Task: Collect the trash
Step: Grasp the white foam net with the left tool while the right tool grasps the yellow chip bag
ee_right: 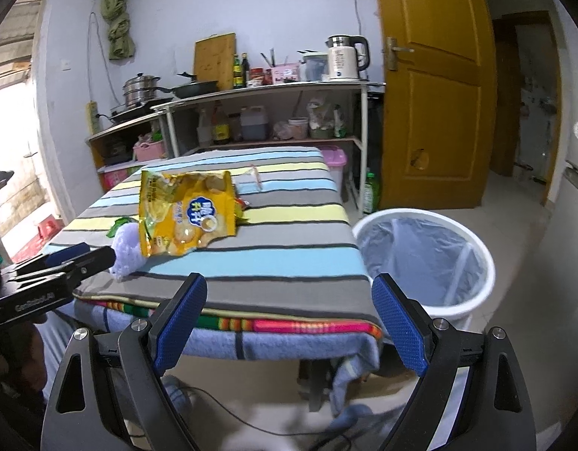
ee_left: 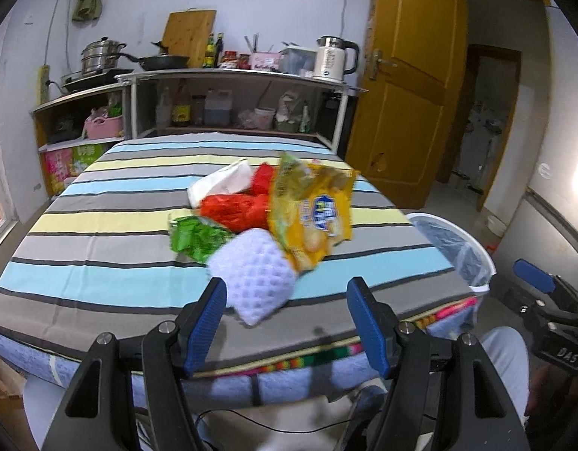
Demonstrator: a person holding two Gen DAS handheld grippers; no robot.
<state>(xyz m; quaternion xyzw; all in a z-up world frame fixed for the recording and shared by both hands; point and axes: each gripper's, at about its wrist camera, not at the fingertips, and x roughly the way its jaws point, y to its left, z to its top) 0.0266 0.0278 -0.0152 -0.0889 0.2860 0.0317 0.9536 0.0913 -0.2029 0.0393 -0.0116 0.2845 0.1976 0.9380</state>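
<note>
A pile of trash lies on the striped table (ee_left: pixel 112 248): a yellow chip bag (ee_left: pixel 315 210), a red plastic bag (ee_left: pixel 240 206), a green wrapper (ee_left: pixel 193 238), a white foam net (ee_left: pixel 255 280) and white paper (ee_left: pixel 221 184). My left gripper (ee_left: pixel 289 319) is open and empty, just short of the foam net. My right gripper (ee_right: pixel 289 319) is open and empty, near the table's front edge; the chip bag (ee_right: pixel 183 214) lies ahead to its left. A white bin (ee_right: pixel 427 259) with a clear liner stands on the floor to the table's right.
Shelves (ee_left: pixel 232 109) with pots, bottles and a kettle (ee_left: pixel 334 58) stand behind the table. A yellow wooden door (ee_right: pixel 435 86) stands open at the right. A green bottle (ee_right: pixel 371 191) stands on the floor by the shelf. A blanket hangs over the table's front edge.
</note>
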